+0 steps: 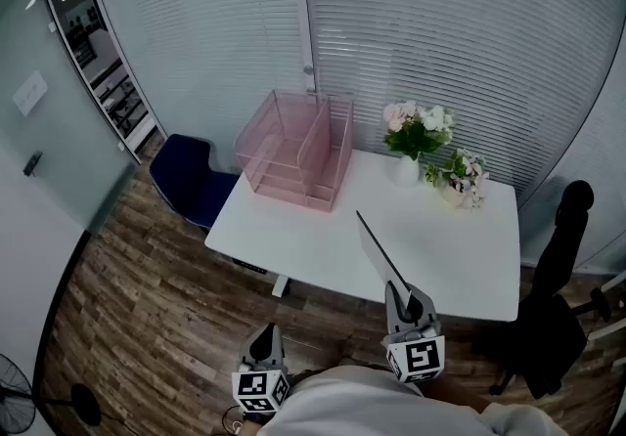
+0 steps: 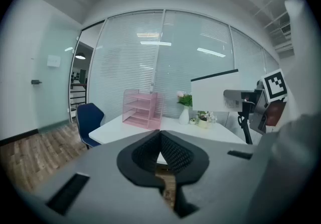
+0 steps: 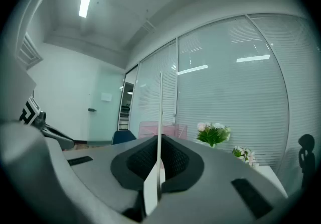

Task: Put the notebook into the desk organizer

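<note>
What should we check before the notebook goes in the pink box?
1. Notebook gripped: ok, the right gripper has its jaws shut on it, edge up.
2. Left gripper free: ok, jaws together, nothing between them.
3. Desk organizer ready: ok, upright on the table, nothing seen inside.
4. Way across the table: ok, bare between notebook and desk organizer.
5. Flower vase out of the way: ok, it stands to the right of the desk organizer.
6. Which slot fits the notebook: cannot tell.
</note>
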Demonstrator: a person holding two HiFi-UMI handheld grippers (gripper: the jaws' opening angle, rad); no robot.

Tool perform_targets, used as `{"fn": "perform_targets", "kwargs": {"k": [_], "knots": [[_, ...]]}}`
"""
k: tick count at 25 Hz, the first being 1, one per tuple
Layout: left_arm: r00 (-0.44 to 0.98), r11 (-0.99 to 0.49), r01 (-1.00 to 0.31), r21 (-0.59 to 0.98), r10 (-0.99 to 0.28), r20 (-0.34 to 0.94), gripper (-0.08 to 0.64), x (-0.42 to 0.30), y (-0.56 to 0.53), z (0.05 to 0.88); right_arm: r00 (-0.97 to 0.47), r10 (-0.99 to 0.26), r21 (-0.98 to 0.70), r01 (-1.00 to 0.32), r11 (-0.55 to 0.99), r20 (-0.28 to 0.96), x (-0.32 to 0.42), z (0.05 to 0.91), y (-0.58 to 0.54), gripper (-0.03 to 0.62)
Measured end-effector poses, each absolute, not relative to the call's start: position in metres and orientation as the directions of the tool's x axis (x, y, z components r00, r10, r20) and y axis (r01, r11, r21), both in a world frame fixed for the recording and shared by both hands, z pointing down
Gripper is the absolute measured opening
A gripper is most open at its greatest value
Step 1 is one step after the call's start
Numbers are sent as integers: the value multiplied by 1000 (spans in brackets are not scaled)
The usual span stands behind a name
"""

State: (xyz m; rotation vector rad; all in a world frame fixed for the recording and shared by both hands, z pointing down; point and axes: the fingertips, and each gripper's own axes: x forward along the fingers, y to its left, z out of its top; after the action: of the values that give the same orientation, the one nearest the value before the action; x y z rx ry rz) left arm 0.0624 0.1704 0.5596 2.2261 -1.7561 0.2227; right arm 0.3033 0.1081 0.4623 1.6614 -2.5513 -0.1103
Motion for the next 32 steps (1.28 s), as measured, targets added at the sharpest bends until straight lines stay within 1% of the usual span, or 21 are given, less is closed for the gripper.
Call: {"fn": "perform_targets", "kwargs": {"k": [13, 20, 25, 32], "knots": [[208, -176, -976, 127, -924, 320, 8, 52, 178, 567, -411, -911, 97, -906, 411, 26, 296, 464, 101, 21], [189, -158, -980, 118, -923, 337, 8, 57, 189, 574, -405, -914, 100, -910, 402, -6, 301, 458, 91, 21], [159, -109, -982, 153, -919, 361, 8, 39, 190, 589, -415, -910, 116, -903, 413, 4, 285, 462, 73, 21], [200, -134, -970, 201, -911, 360, 8, 18, 148, 606, -404, -915, 161, -902, 400, 6, 251, 457, 26, 21]]}}
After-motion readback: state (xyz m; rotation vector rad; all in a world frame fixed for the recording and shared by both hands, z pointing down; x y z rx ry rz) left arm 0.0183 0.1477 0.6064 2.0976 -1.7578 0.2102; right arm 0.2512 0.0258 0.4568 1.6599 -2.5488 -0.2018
